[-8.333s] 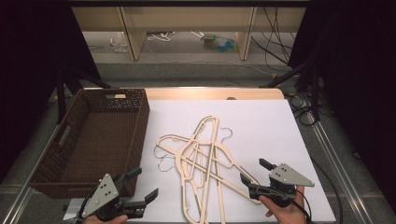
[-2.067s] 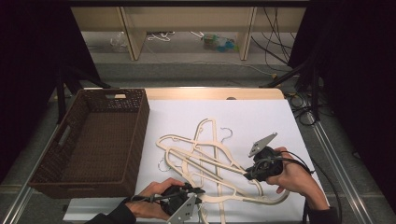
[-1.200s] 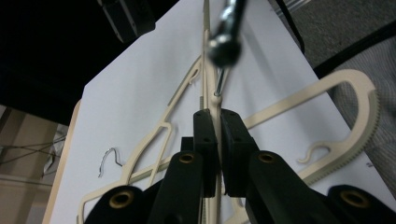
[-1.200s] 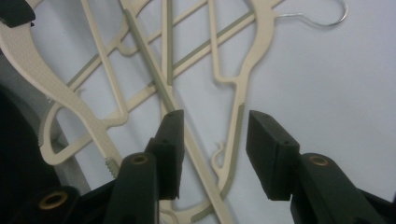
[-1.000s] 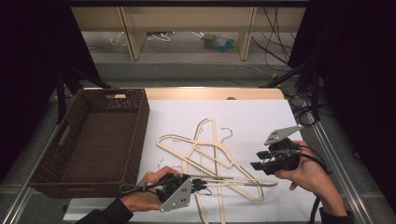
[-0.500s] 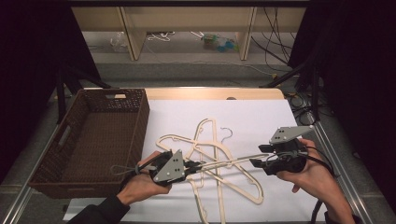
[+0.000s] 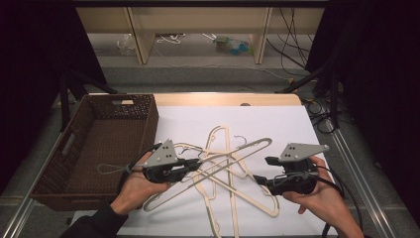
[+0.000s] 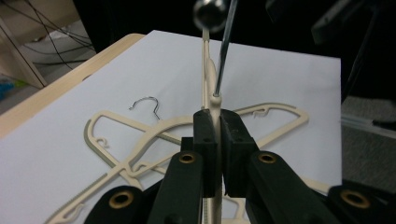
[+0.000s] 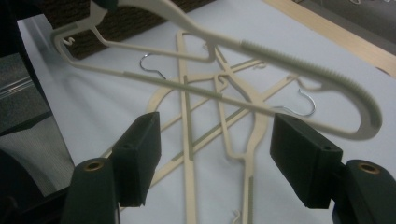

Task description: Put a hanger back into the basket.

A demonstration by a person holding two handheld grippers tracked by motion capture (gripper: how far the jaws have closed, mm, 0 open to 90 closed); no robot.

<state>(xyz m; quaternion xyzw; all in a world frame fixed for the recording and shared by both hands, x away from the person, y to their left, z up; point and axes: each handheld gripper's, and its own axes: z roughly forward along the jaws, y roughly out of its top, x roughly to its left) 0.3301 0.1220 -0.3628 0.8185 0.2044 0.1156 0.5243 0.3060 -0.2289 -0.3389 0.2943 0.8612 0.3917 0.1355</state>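
Note:
My left gripper (image 7: 194, 162) is shut on the neck of a cream plastic hanger (image 7: 247, 145), held tilted above the white sheet. In the left gripper view the pads pinch the hanger's neck (image 8: 213, 114) just below its metal hook. Several more cream hangers (image 7: 233, 198) lie crossed in a pile on the sheet. My right gripper (image 7: 265, 170) is off to the right of the pile, and its jaws have just been opening. In the right gripper view the gripper (image 9: 222, 154) stands open with nothing between its pads, and the lifted hanger (image 9: 280, 60) crosses just above them.
A brown wicker basket (image 7: 143, 111) stands at the left of the white sheet (image 7: 287, 124). The wooden table edge (image 7: 223, 99) runs behind it. Cables lie on the floor at the right, and shelving stands at the back.
The left gripper has risen and moved away from the front edge with the hanger. The right gripper's jaws have spread, and the hanger's far end no longer sits between them.

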